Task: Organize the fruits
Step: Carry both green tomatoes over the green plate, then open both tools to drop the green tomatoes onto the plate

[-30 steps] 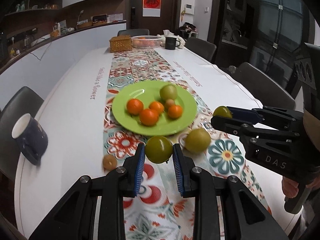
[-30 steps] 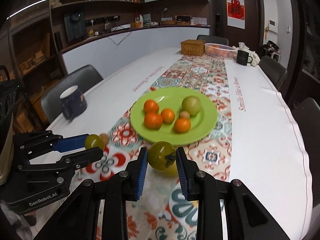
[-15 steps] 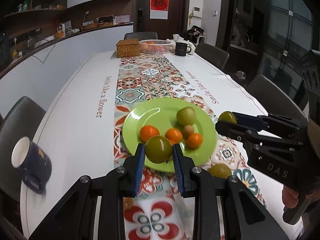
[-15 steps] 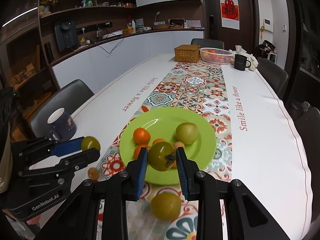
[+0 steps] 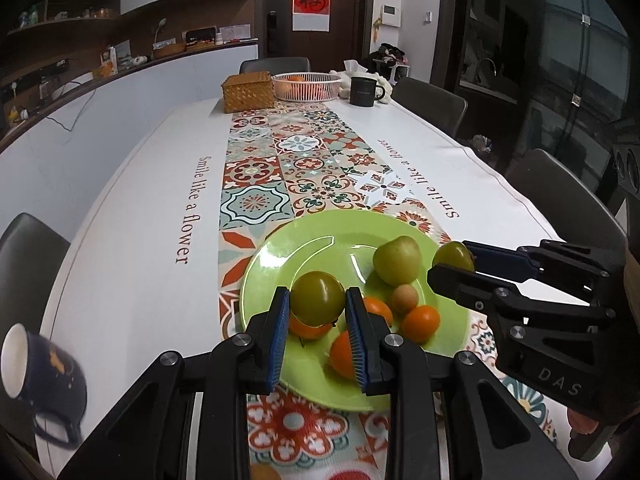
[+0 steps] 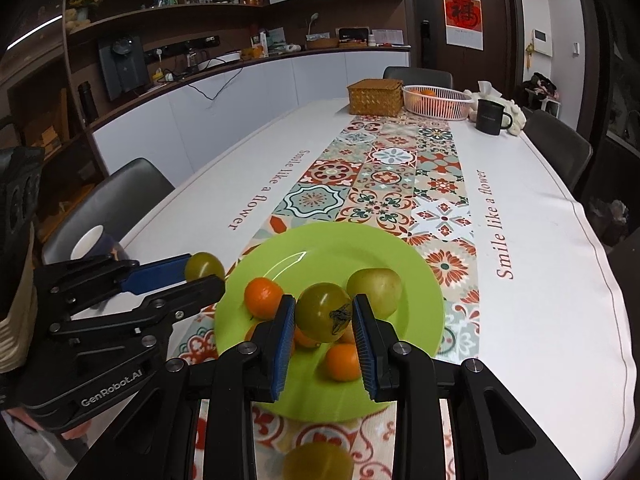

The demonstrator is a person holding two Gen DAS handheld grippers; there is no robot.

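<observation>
Fruits come first: we carry one green fruit point(image 5: 317, 298) clamped in the left tongs point(image 5: 318, 320) and another point(image 6: 325, 312) clamped in the right tongs point(image 6: 324, 334), both above the green plate point(image 5: 280, 256). To finish well, we should lower each over a bare patch ahead of the tips, clear of the oranges point(image 5: 421, 323) under them, and ease the pads apart low so nothing rolls. Our tongs hide the oranges below; one fruit point(image 6: 318, 460) behind the right tips is blurred.
</observation>
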